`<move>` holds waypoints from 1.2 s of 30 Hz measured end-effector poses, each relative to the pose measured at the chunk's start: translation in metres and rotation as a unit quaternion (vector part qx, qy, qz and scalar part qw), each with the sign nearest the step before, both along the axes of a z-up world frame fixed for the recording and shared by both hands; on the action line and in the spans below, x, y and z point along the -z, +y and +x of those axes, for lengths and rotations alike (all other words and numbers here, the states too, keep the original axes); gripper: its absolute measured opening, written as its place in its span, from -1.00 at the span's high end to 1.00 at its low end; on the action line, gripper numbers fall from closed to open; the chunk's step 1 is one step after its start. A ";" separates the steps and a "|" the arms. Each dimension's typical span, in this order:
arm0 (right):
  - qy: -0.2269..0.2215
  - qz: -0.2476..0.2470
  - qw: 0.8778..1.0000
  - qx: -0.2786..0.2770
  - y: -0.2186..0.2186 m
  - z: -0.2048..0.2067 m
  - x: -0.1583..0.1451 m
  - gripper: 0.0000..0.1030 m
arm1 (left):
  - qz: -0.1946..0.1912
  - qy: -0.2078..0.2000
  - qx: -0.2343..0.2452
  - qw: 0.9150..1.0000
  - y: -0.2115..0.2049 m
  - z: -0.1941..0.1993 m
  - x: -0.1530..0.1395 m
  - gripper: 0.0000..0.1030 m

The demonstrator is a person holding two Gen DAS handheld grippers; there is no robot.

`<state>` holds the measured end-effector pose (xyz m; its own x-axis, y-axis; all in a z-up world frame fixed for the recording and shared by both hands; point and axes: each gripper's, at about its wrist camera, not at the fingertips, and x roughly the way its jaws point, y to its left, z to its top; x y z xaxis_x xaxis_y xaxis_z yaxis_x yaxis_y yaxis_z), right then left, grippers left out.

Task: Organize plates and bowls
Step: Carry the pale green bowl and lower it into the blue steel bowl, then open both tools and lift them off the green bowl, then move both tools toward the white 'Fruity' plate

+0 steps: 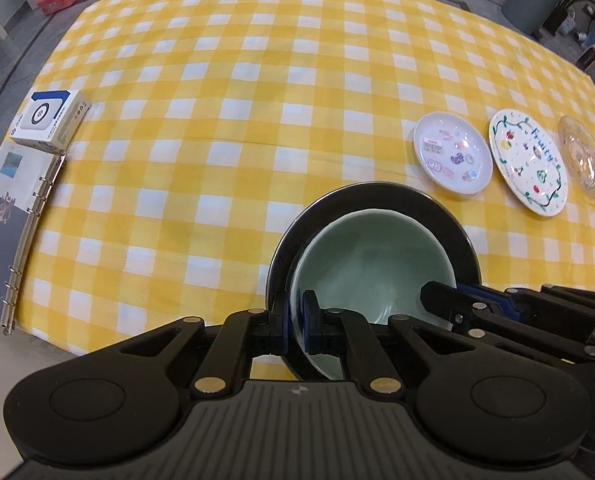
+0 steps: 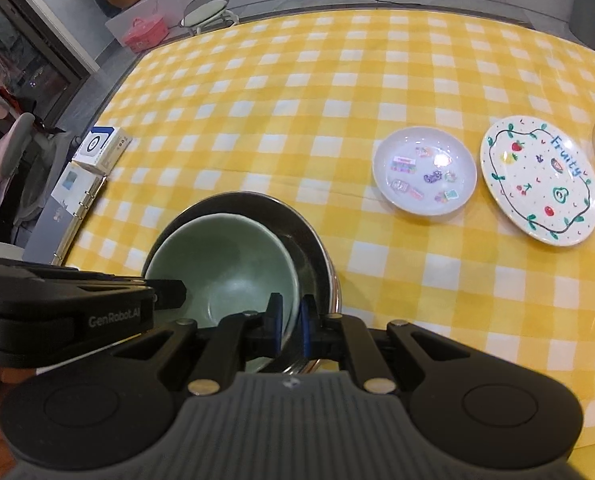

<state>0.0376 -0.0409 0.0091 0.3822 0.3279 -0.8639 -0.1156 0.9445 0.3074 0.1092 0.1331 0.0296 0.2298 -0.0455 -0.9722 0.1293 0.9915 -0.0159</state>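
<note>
Both my claws clamped on the green bowl. My left claw is nearly closed, blue pads pinching the bowl's rim on its left side. My right claw is likewise nearly closed, gripping the opposite rim.

The green bowl sits tilted inside a dark metal bowl, which rests on the yellow checked tablecloth. Whether it has settled to the bottom, I cannot tell.

Further right, in a row: a white sticker plate, then the "Fruity" plate, then a clear glass dish. All three apart from one another.

Far left edge: a ring binder, a small white box beyond it.
</note>
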 end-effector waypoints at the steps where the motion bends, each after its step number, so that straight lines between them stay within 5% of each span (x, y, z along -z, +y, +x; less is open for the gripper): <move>1: -0.001 0.002 1.000 0.000 -0.001 0.000 -0.001 0.84 | 0.004 0.001 0.002 1.000 -0.001 0.000 0.000 0.85; 12: -0.050 0.018 0.999 -0.005 -0.015 -0.010 -0.030 0.76 | 0.034 -0.012 0.016 0.999 -0.010 -0.004 -0.017 0.70; 16: -0.074 0.029 0.997 0.003 -0.028 -0.018 -0.041 0.31 | 0.032 -0.025 0.019 0.999 -0.009 -0.008 -0.026 0.37; 20: -0.097 0.031 0.995 0.014 -0.046 -0.026 -0.048 0.23 | 0.032 -0.057 0.023 0.998 -0.011 -0.012 -0.044 0.27; 29: -0.114 0.079 0.986 0.089 -0.118 -0.043 -0.043 0.10 | -0.054 -0.157 0.021 0.986 -0.040 -0.040 -0.081 0.19; 36: -0.120 0.125 0.969 0.176 -0.184 -0.057 -0.014 0.06 | -0.118 -0.194 0.039 0.973 -0.075 -0.051 -0.071 0.17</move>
